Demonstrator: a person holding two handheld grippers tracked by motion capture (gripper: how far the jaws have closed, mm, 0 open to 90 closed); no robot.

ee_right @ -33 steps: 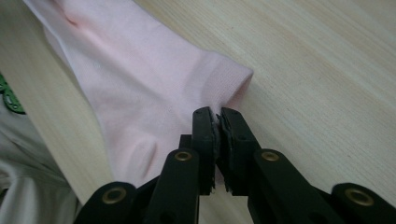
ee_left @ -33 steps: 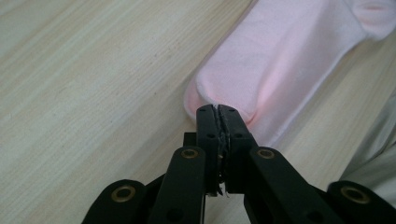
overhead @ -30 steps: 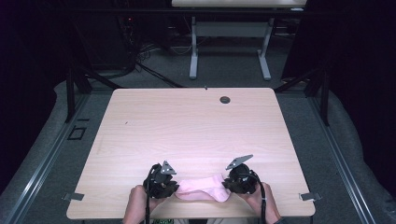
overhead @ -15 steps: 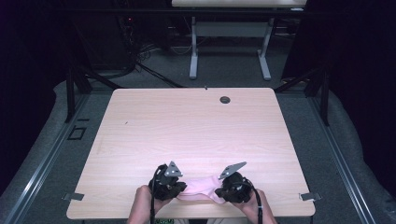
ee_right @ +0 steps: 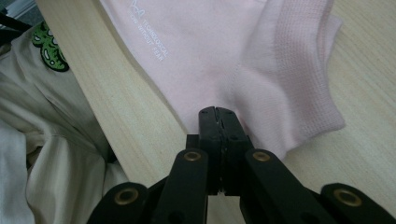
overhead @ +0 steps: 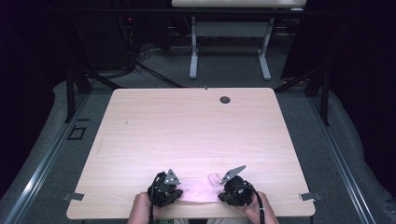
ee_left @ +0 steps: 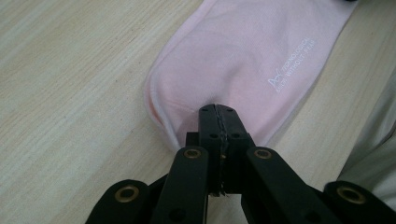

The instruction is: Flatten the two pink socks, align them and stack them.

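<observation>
A pale pink sock [overhead: 198,191] with small white lettering lies flat near the table's front edge, between my two grippers. My left gripper [overhead: 179,191] is at the sock's rounded toe end [ee_left: 243,51]. Its jaws [ee_left: 218,109] have just closed and meet on a pinch of puckered fabric. My right gripper [overhead: 219,192] is at the other end, by the ribbed cuff [ee_right: 299,70], and its jaws [ee_right: 218,112] are shut on the sock's edge. Both hands come in from below the table's edge.
The light wooden table [overhead: 187,130] has a round cable hole [overhead: 225,100] near its far edge. Another table's white legs [overhead: 194,46] stand on the floor behind. The person's cream clothing with a green patch [ee_right: 49,46] is just past the near edge.
Both grippers have slid a little toward the near edge and dropped onto the sock's ends. The right one came slightly inward, and the sock looks a bit shorter between them.
</observation>
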